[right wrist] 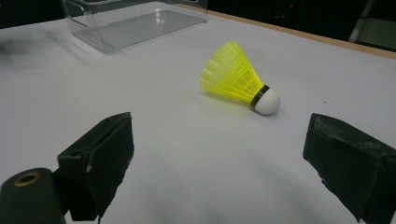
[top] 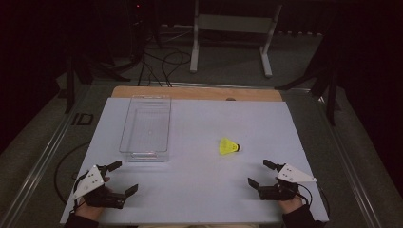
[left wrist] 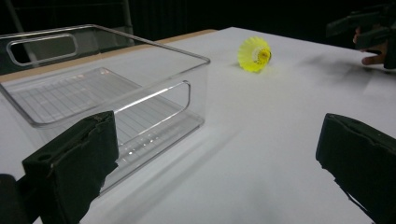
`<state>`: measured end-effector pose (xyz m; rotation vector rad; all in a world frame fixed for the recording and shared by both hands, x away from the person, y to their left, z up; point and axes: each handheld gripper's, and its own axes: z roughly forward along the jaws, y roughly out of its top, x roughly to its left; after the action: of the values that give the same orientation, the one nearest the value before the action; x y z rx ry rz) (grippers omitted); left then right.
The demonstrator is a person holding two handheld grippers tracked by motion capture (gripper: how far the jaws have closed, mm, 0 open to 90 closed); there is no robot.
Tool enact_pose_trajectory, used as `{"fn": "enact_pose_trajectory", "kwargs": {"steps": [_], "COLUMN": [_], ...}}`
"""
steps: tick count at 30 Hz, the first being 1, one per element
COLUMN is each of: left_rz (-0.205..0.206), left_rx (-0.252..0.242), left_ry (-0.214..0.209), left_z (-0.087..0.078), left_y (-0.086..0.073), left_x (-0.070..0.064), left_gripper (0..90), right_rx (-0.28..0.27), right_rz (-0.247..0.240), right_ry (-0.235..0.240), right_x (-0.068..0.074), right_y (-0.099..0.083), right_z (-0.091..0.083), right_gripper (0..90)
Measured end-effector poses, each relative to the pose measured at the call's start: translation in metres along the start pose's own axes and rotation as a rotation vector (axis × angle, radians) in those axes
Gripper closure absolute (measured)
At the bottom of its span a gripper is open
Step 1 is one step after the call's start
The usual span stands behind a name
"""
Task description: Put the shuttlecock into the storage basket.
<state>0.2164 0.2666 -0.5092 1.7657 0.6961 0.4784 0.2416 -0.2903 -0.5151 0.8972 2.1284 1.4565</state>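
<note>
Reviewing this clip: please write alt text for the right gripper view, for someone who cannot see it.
A yellow shuttlecock with a white tip lies on its side on a white table, ahead of the open right gripper, whose two black jaws rise from the bottom corners. An empty clear plastic bin sits farther back at upper left.

The left tool (left wrist: 215,163) has its jaws spread wide at the frame's bottom corners. A clear bin (left wrist: 102,88) sits left; a yellow shuttlecock (left wrist: 254,54) lies upper centre on the white bench (left wrist: 261,130).
</note>
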Motion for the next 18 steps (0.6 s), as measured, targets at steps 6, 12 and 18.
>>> {"fn": "enact_pose_trajectory", "kwargs": {"steps": [6, 12, 18], "left_rz": [0.002, 0.017, 0.01], "left_rx": [-0.014, -0.019, -0.031], "left_ry": [0.005, 0.023, 0.026], "left_z": [-0.001, -0.001, -0.0019], "left_y": [0.0003, 0.0009, 0.0018], "left_x": [-0.0007, -0.002, -0.0026], "left_gripper": [0.0, 0.0, 0.0], "right_rx": [0.002, 0.002, 0.019], "right_rz": [-0.005, -0.006, -0.008], "right_ry": [-0.006, -0.009, 0.001], "right_x": [0.0, -0.0005, 0.0007], "right_y": [0.0002, 0.0003, 0.0012], "right_z": [0.0002, -0.0007, 0.0001], "right_gripper": [8.7, 8.7, 8.7]}}
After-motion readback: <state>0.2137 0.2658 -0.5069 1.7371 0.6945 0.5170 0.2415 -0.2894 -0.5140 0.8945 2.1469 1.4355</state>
